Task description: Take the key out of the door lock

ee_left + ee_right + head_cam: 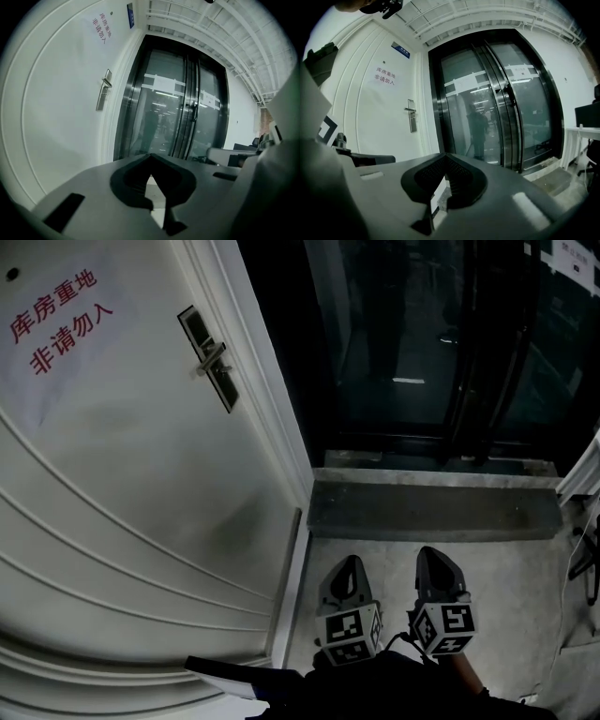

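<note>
Nothing is done yet. The left gripper (351,561) and right gripper (434,551), jaws pressed together and empty, hang well short of the door lock (212,360) — its key is too small to make out.

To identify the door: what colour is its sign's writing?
The writing is red; the head view shows it best.

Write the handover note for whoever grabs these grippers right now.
Left claw: shut, empty.
Right claw: shut, empty.
Both hang side by side, clear of the white door.
The handle and lock plate sit on that door, up and left in the head view; the key is too small to make out.
Done: nothing yet.
Left: reach the lock, grip the key, draw it out.
</note>
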Demonstrator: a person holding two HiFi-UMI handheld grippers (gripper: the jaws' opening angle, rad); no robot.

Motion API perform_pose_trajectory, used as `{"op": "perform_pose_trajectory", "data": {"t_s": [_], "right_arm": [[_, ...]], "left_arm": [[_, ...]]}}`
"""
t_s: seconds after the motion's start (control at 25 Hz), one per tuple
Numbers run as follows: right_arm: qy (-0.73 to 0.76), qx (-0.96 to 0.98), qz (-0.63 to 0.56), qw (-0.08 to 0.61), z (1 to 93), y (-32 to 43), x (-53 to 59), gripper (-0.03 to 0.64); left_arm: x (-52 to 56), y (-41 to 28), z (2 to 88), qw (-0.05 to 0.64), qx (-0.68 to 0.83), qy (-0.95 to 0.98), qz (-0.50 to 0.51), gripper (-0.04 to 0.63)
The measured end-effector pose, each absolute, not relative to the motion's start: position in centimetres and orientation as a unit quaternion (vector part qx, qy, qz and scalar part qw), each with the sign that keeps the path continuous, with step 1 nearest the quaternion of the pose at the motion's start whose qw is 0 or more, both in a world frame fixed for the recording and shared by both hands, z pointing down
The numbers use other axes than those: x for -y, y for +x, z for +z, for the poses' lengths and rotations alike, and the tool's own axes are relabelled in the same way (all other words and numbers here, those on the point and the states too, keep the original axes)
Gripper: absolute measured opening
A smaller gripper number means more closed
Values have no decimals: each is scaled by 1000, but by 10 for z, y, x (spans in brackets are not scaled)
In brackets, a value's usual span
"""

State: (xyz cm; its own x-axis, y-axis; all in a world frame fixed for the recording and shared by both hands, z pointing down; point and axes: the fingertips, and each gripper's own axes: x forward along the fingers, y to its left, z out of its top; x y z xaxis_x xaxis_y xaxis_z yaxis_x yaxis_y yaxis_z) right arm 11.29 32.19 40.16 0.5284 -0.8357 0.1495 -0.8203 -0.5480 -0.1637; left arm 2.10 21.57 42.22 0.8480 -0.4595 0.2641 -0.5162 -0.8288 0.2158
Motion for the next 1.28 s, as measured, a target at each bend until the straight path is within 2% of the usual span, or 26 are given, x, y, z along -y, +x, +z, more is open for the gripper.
{"op": "perform_pose_trajectory", "data": {"t_s": [0.72, 1.28], "right_arm": [[-864, -493, -100, 32, 394, 209, -148, 2], [-833, -546, -90, 17, 401, 215, -33, 2]], "left_arm": [[-49, 122, 408, 137, 259, 953, 81, 0], [55, 110, 421, 145, 322, 932, 79, 0]]}}
